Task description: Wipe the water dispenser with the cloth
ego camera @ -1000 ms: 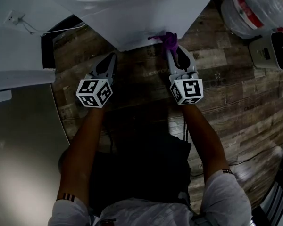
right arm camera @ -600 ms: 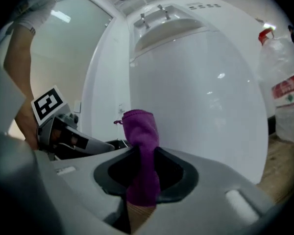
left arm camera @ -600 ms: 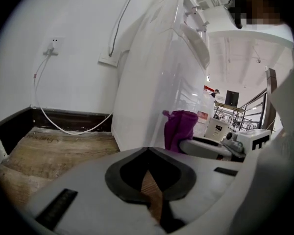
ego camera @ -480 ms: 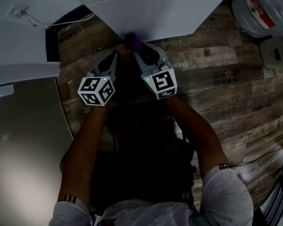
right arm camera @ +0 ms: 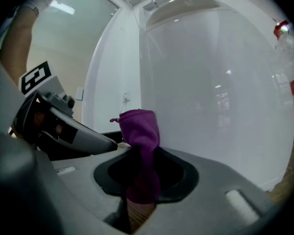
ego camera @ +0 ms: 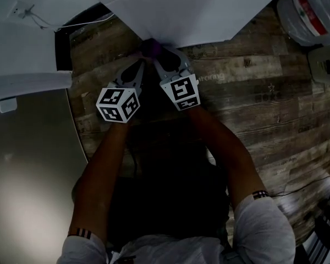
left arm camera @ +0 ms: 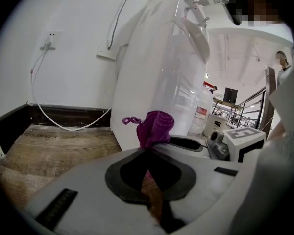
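Note:
The white water dispenser [ego camera: 176, 12] fills the top of the head view and stands tall in both gripper views [left arm camera: 161, 67] [right arm camera: 210, 82]. A purple cloth [ego camera: 152, 48] is bunched against the dispenser's lower front, near its corner. My right gripper [ego camera: 157, 58] is shut on the cloth [right arm camera: 139, 131], which sticks up past its jaw tips. My left gripper [ego camera: 141, 62] is shut, and its tip lies just left of the cloth [left arm camera: 154, 126]; I cannot tell if they touch. The right gripper's fingers [left arm camera: 186, 143] show beside the cloth in the left gripper view.
The floor is wood plank [ego camera: 253, 87]. A large water bottle [ego camera: 311, 12] and a white appliance [ego camera: 327, 65] stand at the right. A white cable [left arm camera: 39, 97] hangs from a wall socket at the left. A grey panel [ego camera: 27, 175] borders the left.
My right gripper has carried the cloth leftward along the dispenser's lower front until it is beside my left gripper. The left gripper has barely shifted.

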The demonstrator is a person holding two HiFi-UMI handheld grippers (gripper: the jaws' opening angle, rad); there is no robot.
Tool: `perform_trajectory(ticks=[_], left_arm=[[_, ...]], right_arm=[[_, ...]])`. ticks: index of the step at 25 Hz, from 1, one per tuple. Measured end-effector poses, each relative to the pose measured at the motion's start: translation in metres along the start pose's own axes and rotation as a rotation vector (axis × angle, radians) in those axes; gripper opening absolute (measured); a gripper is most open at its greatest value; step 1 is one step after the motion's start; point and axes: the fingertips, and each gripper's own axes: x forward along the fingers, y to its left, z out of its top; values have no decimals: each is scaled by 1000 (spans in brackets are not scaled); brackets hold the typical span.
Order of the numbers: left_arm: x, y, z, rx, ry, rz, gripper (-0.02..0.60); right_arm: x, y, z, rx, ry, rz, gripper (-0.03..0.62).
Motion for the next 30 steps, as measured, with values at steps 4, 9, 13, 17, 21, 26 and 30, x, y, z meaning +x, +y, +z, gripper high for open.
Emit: perform_trajectory(ticks=[4,9,13,17,21,26,30], left_arm=[[2,-3,0,-5,-3,-9,-2],[7,-11,0,-6,-6,-25,-2],[9,-12,-2,-5,-2,-27,-2],[12,-14,-8,-9,10,-26,-2],[16,-17,-10,-11,14,-30,-2],[20,-22,-8,-9,15,-35,-2],[22,-23,-6,-11,11,-31,-2]], right_arm=[[-2,-3,0,-28,-6,2,92],[-14,-14,-2,-34,-12,-17,92],[-32,-42,-6,7,-20,-85,92],[-54,-81,-14,43,-16,-174,92],[-72,-114,-21,61,-11,-242,92],[-92,-145,-22,71,-16,-306,92],[-107,-167,-21,77,-16,-342,92]])
